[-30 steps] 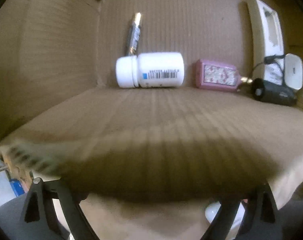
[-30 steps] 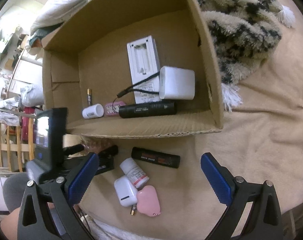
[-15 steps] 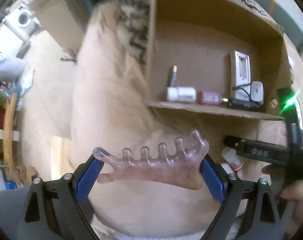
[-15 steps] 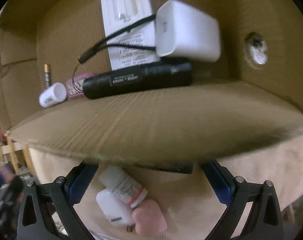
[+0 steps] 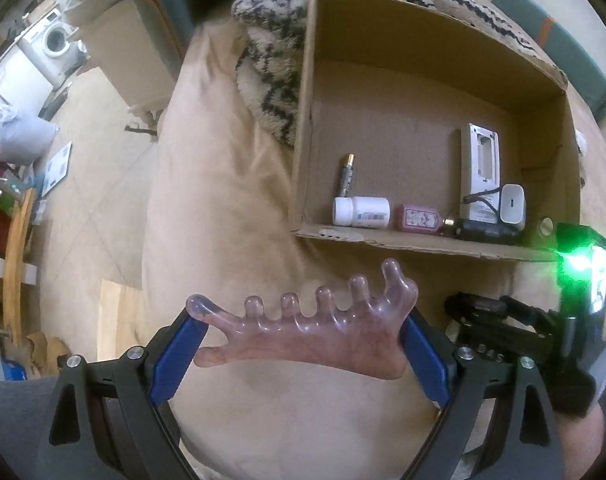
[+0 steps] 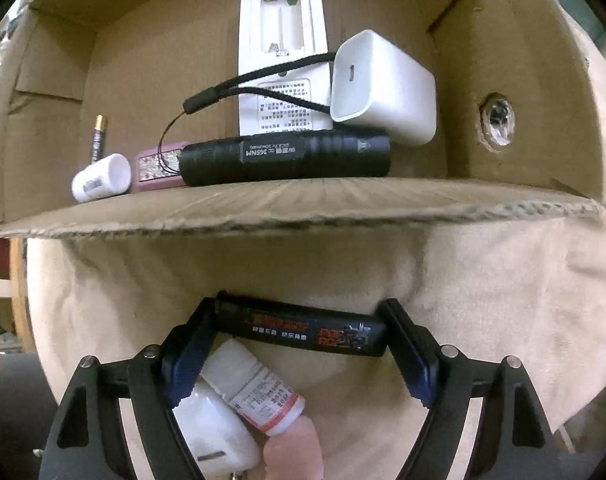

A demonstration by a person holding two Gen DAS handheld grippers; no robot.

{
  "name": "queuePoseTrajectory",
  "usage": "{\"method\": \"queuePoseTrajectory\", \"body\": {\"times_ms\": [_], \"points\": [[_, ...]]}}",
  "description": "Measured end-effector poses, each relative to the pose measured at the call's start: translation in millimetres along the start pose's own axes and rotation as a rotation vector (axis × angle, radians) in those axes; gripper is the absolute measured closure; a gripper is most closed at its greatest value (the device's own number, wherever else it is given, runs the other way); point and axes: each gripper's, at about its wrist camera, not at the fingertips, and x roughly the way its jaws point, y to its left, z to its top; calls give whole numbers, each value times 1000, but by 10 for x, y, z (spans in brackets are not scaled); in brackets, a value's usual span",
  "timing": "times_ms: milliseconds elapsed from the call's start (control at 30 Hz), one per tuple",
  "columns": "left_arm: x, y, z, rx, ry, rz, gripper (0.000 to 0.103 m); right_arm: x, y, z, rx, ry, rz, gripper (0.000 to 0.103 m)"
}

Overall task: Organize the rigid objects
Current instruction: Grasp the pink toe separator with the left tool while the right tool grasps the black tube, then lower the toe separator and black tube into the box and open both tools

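My left gripper (image 5: 301, 344) is shut on a translucent pink comb-shaped massager (image 5: 303, 328), held above the beige cloth in front of the cardboard box (image 5: 423, 80). In the box lie a battery (image 5: 346, 174), a white pill bottle (image 5: 361, 211), a pink case (image 5: 419, 219), a black flashlight (image 6: 287, 156), a white charger (image 6: 383, 88) and a white remote (image 6: 281, 32). My right gripper (image 6: 299, 332) points down at the cloth, its jaws closing on a black bar (image 6: 299, 330). Both pads meet the bar's ends.
Just below the black bar lie a small bottle with a red band (image 6: 259, 392), a white case (image 6: 211, 432) and a pink object (image 6: 295, 452). A patterned fleece blanket (image 5: 271, 52) lies behind the box. The cloth's edge drops to the floor at the left.
The left gripper rose and drew back from the box's front wall, with the massager now showing in its jaws. The right gripper sank in front of the box and narrowed around the black bar.
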Motion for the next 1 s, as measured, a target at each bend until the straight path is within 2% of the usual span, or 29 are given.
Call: {"method": "queuePoseTrajectory", "body": {"times_ms": [167, 267, 400, 600, 833, 1000], "points": [[-29, 18, -3, -3, -42, 14, 11, -348, -159, -64, 19, -91, 69, 16], [-56, 60, 5, -22, -60, 28, 11, -488, -165, -123, 11, -95, 88, 16], [-126, 107, 8, -55, -84, 17, 11, -774, -210, -149, -11, -129, 124, 16], [-258, 87, -3, -35, -133, -9, 11, -1323, -202, -254, -95, -209, 189, 16], [-521, 64, 113, -39, -202, -50, 11, -1734, -254, 17, -107, -325, 254, 16], [-667, -94, 388, -1, -240, -60, 11, -1796, -282, 345, -95, -381, 249, 16]]}}
